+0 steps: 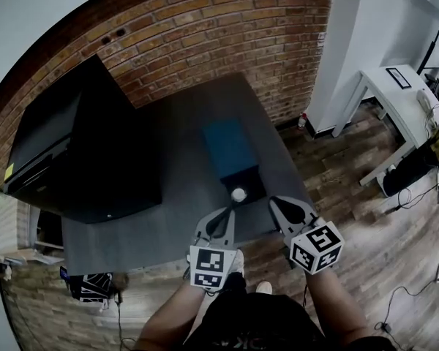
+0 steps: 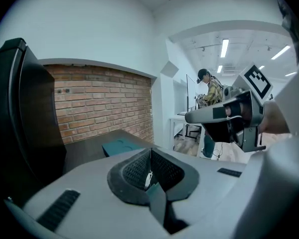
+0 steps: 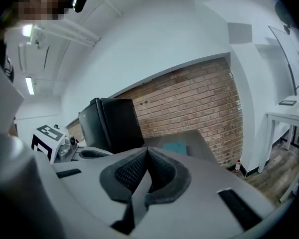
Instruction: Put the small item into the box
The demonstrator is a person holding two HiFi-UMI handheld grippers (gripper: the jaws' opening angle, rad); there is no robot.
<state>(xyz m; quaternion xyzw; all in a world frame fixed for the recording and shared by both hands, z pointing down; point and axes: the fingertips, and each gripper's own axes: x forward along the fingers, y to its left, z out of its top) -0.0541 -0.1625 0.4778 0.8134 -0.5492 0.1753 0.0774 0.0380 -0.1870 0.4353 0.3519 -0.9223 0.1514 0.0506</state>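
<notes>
Left gripper (image 2: 150, 164): jaws closed, with the ribbed pads (image 2: 132, 171) meeting along a single seam. A thin whitish sliver shows low in that seam, and what it is cannot be determined. Right gripper (image 3: 147, 157): jaws likewise pressed together, nothing between them.

Position, head view: both grippers are held side by side over the near edge of the dark grey table (image 1: 168, 196). The left gripper's tips point toward the box (image 1: 229, 148). The right gripper sits just beside it, on the right.

Small item (image 1: 238, 194): a white, round object at the near end of the box, seen against the dark portion below the teal top. It sits just beyond the left gripper's tips. Contact with those tips cannot be confirmed, nor can it be told whether the item lies inside the box or in front of it.

Box: teal top, roughly mid-table, with its long side running away from the person.

Surroundings: a large black cabinet (image 1: 88, 145) stands at the table's left side, apart from the box. A brick wall (image 1: 227, 28) rises behind the table. A white desk (image 1: 399, 86) stands on the wood floor (image 1: 366, 225) to the right. In the left gripper view a person (image 2: 212, 91) stands in the background, beyond the right gripper.
</notes>
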